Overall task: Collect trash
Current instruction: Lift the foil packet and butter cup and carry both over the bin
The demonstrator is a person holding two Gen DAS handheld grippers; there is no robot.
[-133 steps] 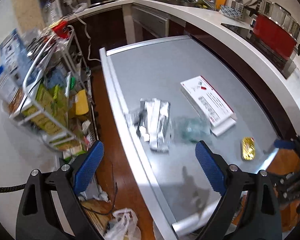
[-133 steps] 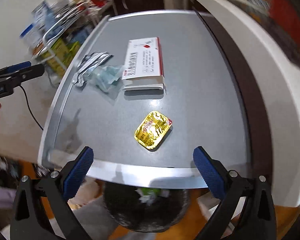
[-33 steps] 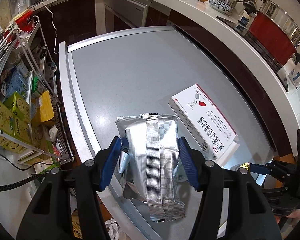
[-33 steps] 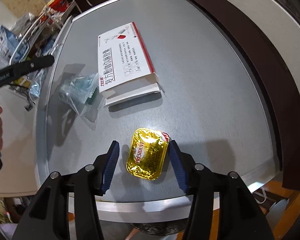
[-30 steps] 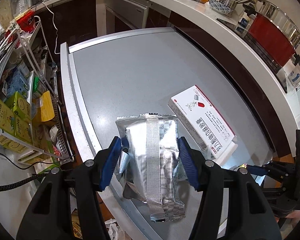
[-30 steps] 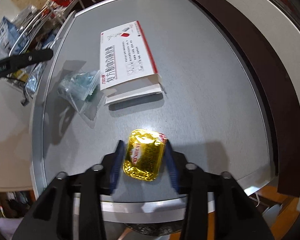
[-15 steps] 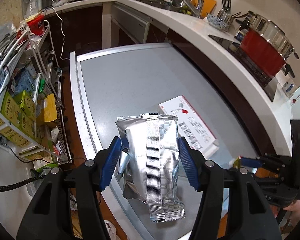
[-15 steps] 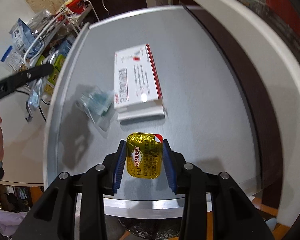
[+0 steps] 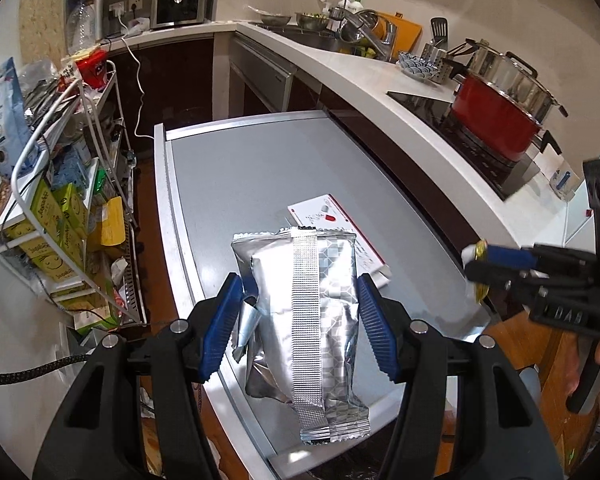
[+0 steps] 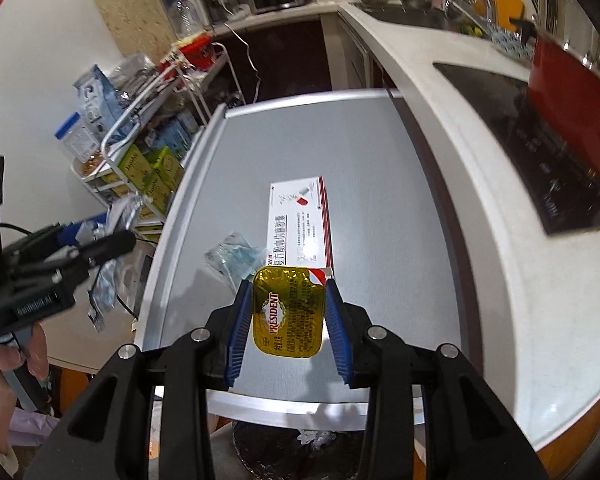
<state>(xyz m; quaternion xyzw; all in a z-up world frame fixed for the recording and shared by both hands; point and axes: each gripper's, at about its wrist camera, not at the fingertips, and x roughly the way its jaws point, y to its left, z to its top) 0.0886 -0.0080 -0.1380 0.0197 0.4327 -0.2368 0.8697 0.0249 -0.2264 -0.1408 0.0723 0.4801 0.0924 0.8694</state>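
Note:
My left gripper (image 9: 298, 320) is shut on a crumpled silver foil wrapper (image 9: 304, 320) and holds it above the grey table (image 9: 236, 168). My right gripper (image 10: 288, 320) is shut on a gold President butter packet (image 10: 288, 312), lifted off the table (image 10: 380, 152). The packet's edge shows in the left wrist view (image 9: 478, 248). A white and red medicine box (image 10: 300, 228) and a clear plastic bag (image 10: 232, 258) lie on the table. The box also shows in the left wrist view (image 9: 328, 216). A dark trash bin (image 10: 300, 448) sits below the table's near edge.
A wire rack (image 9: 60, 184) crowded with boxes stands left of the table. A white counter (image 9: 380, 76) with a red pot (image 9: 496, 120) runs along the right. The other hand-held gripper shows at the left of the right wrist view (image 10: 52, 268).
Both grippers closed on their items and lifted them: the foil wrapper on the left, the butter packet on the right. Both have risen and tilted up from the table.

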